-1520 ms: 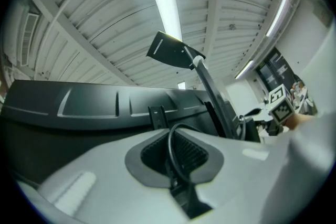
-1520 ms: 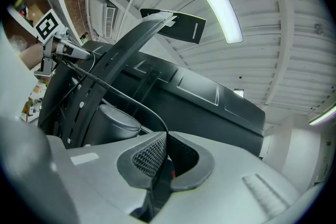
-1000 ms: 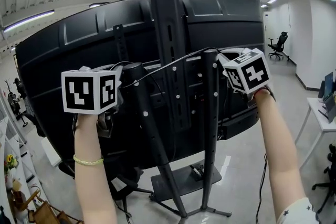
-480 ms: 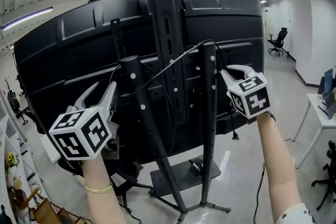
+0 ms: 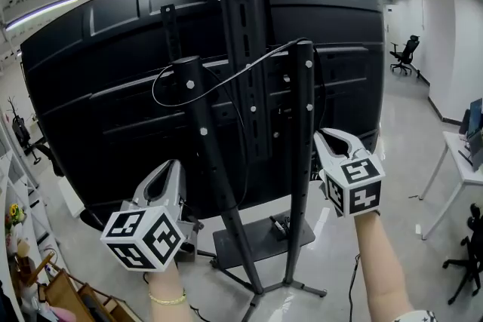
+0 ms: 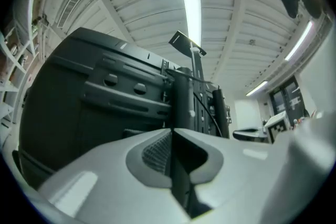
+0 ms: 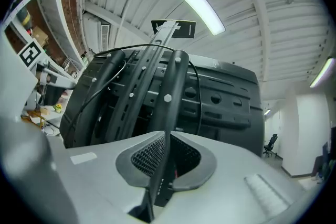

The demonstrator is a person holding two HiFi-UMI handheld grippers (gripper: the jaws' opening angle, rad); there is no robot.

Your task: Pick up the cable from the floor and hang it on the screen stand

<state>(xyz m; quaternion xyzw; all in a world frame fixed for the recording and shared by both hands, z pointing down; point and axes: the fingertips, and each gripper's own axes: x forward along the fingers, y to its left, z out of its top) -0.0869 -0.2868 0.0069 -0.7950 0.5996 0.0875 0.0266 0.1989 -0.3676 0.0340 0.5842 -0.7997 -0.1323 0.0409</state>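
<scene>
Cable (image 5: 226, 78) lies draped across the tops of the two slanted posts of the screen stand (image 5: 240, 49), one loop drooping by the left post (image 5: 202, 133), and neither of my tongs touches it; my left tongs (image 5: 172, 162) sit low just beside that post, wrist coming up from below, tips aimed up at the back of the screen (image 5: 90, 87); they are closing, tips all but pressed together, nothing between them; my right tongs (image 5: 333, 133) hover near the right post (image 5: 300, 162), forearm stretched up and forward; they too are closing on nothing, tips practically meeting.
</scene>
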